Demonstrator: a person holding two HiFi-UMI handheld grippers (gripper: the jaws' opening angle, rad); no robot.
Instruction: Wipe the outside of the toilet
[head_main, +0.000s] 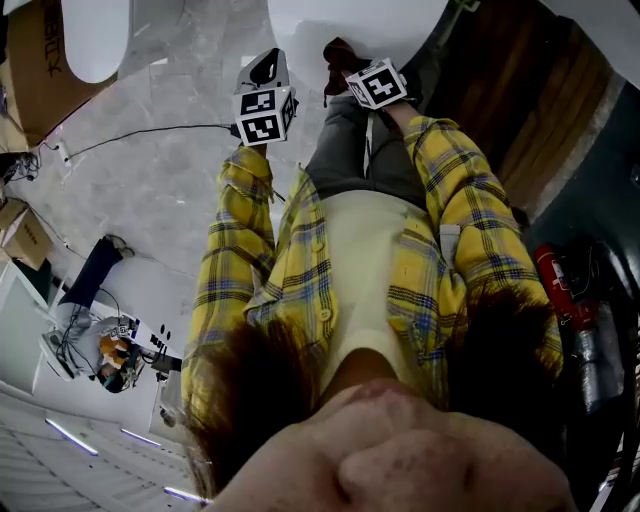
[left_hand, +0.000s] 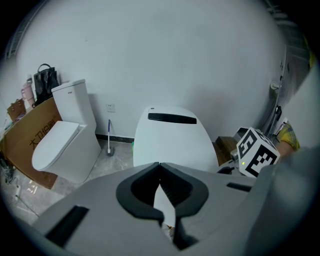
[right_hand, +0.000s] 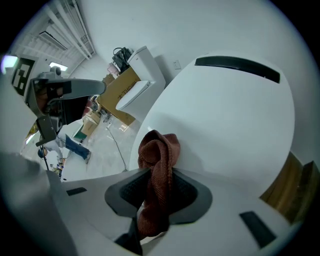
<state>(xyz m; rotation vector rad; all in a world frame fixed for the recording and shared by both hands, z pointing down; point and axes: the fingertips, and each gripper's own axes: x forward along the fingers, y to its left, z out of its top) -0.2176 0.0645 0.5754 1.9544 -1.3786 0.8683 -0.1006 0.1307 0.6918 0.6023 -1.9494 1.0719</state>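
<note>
Your left hand-held gripper (left_hand: 159, 166) is clenched on nothing, its jaw tips meeting, and it hangs back with the toilet (left_hand: 172, 140) dead ahead at 12 o'clock. Your right hand-held gripper (right_hand: 159, 172) is grasping the brown-red cloth (right_hand: 159, 150), which bunches up above the jaws. The cloth sits right at the lower left edge of the toilet's white shell, and that shell fills the right gripper view from 12 to 3 o'clock. Whether the cloth actually presses on the shell cannot be told. No damp streaks or dirt show on the shell, so nothing marks any part as wiped. Judge the job as barely begun: the lid, both sides, the back and the base all look left to do, and you are placed to start on the left flank. Counting from left to right: one cardboard box (left_hand: 30, 145) at 9 o'clock, one second toilet with a tank (left_hand: 65, 145) just beside it, and one toilet brush (left_hand: 109, 142) standing between the two toilets. Then come the one toilet you are working on, one cloth, and two hand-held grippers.
</note>
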